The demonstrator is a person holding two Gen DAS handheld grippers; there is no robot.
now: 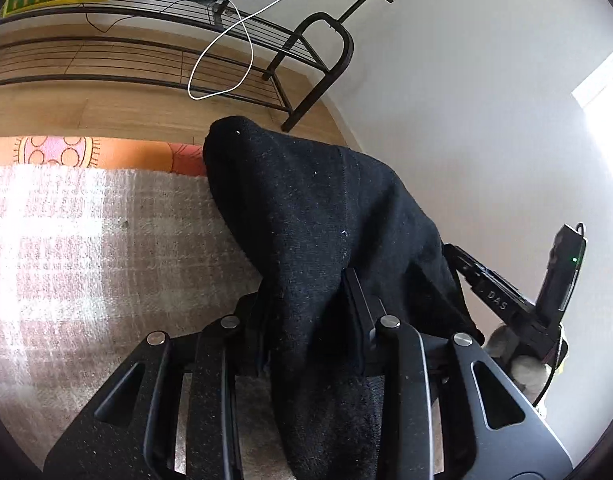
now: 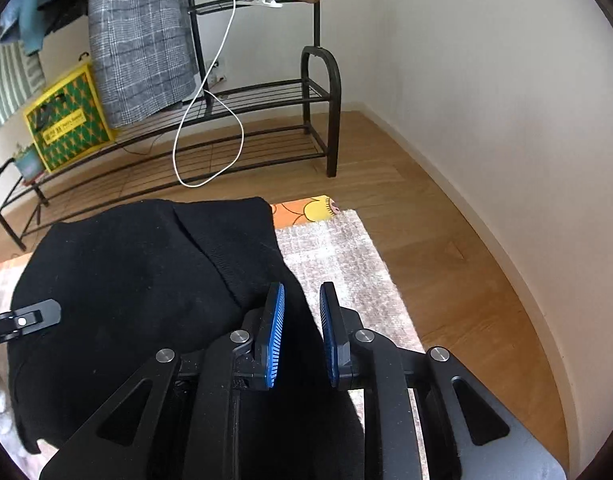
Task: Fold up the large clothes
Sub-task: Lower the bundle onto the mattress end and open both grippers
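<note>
A black knit garment (image 1: pixel 306 216) hangs bunched from my left gripper (image 1: pixel 306 300), which is shut on its fabric above a pale checked rug (image 1: pixel 106 248). In the right wrist view the same garment (image 2: pixel 138 280) lies heaped on the rug (image 2: pixel 338 256). My right gripper (image 2: pixel 302 312) is open, its blue pads (image 2: pixel 275 332) apart, at the garment's right edge with black fabric lying between and under the fingers. The left gripper's tip (image 2: pixel 30 320) shows at the left edge of the right wrist view. The right gripper's body (image 1: pixel 518 304) shows at the right of the left wrist view.
A black metal shoe rack (image 2: pixel 266 120) stands against the wall with a yellow-green bag (image 2: pixel 70 120), a grey plaid jacket (image 2: pixel 138 40) and a looping white cable (image 2: pixel 210 140). An orange patterned mat (image 2: pixel 302 210) lies beyond the rug. Wood floor (image 2: pixel 446 260) runs to the white wall.
</note>
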